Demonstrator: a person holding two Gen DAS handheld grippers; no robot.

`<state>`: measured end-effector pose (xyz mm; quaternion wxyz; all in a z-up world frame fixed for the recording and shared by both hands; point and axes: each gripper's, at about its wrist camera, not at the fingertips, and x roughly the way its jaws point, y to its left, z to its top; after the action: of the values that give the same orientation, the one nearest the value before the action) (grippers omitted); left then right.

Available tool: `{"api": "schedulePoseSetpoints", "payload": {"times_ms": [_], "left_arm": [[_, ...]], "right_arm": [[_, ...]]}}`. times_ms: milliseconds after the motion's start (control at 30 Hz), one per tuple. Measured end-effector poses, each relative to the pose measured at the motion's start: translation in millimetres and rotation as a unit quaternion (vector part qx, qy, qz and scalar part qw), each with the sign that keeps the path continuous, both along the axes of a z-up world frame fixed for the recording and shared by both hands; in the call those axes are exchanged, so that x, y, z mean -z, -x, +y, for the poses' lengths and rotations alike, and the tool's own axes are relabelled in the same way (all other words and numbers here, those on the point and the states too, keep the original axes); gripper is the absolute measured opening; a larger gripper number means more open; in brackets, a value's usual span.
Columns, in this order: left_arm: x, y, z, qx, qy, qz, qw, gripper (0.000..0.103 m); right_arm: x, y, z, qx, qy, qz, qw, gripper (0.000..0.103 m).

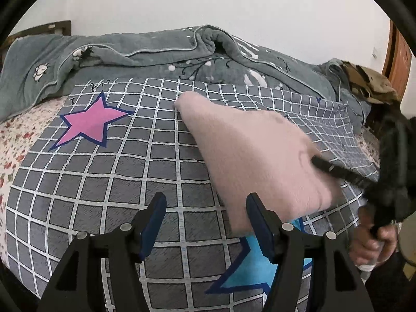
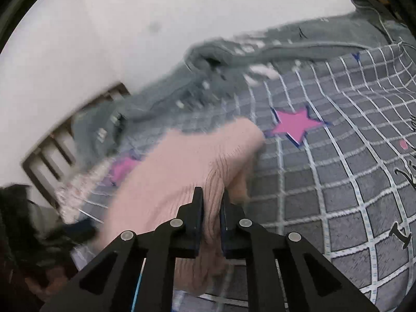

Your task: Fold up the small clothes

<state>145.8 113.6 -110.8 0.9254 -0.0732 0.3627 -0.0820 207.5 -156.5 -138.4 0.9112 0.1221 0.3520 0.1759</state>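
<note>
The right gripper point(image 2: 212, 208) is clamped on a pink garment point(image 2: 182, 161) lifted above the checked bedsheet point(image 1: 104, 182), ahead and right of the wide-open, empty left gripper point(image 1: 206, 213).

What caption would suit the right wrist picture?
Right gripper pinches a pink knitted garment above a grey grid-patterned bedsheet with pink stars.

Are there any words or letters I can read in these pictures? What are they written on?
None can be read in full.
Black handwriting near the pink star on the gray grid bedsheet: only a lone "I" shows, the rest is too small.
Black letters at the sheet's edge in the right wrist view: cut off, unreadable.
The pink garment bears no words.
</note>
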Motion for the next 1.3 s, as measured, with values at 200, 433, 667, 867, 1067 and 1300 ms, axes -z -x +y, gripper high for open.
{"api": "schedulePoseSetpoints", "payload": {"times_ms": [200,433,667,867,1067,1300], "left_arm": [[5,5,3,0.000,-0.006,0.006,1.0000,0.061],[-5,-1,0,0.003,0.025,-0.007,0.9996,0.061],[-7,-21,-15,-0.024,-0.004,0.005,0.9997,0.061],[-9,-46,-6,-0.027,0.019,0.009,0.9994,0.061],[-16,-87,-2,-0.017,0.033,0.010,0.9992,0.061],[-14,-136,2,-0.017,0.032,0.009,0.9993,0.060]], "right_arm": [[-13,14,9,0.009,0.057,-0.030,0.998,0.027],[-33,34,21,-0.003,0.106,-0.081,0.991,0.037],[-23,30,27,-0.009,0.135,-0.069,0.988,0.038],[-28,10,7,-0.005,0.114,-0.061,0.992,0.040],[-33,-30,7,-0.011,0.085,-0.048,0.995,0.048],[-22,-85,6,-0.014,0.059,-0.004,0.998,0.049]]}}
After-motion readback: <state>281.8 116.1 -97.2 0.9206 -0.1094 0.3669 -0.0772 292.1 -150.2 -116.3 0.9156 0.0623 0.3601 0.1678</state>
